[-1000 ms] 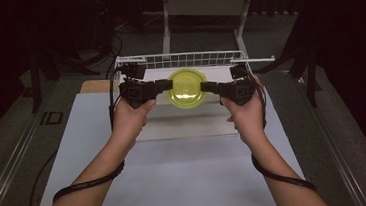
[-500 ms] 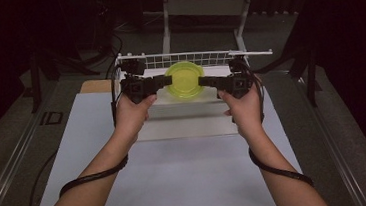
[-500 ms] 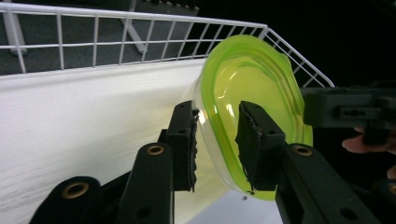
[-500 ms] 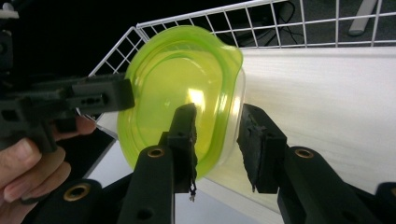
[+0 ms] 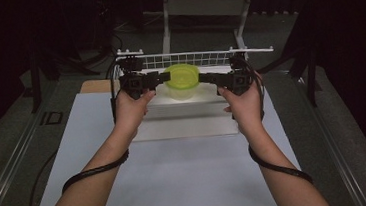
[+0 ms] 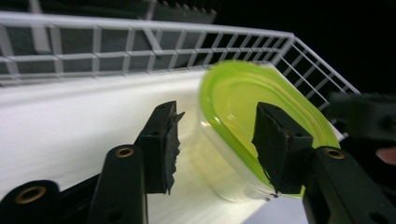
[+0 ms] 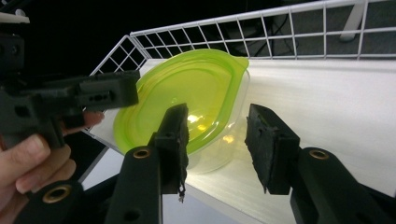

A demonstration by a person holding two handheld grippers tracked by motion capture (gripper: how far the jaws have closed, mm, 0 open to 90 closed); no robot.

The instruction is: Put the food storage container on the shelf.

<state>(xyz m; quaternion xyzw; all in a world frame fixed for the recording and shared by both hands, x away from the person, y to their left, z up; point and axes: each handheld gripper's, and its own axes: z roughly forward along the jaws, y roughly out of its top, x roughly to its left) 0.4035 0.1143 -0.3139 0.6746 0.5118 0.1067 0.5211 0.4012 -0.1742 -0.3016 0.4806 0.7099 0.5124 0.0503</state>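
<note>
High view: compared with a second earlier, lidded green container lowered onto white tray before far wire rack, left gripper and right gripper just been opening, half-spread, gripping nothing, release judged done.

The high view is dim, its surroundings near black, with light falling from above onto the pale table. In both gripper views the white shelf glares, the lid carries bright glints, and the far gripper is blurred.
</note>
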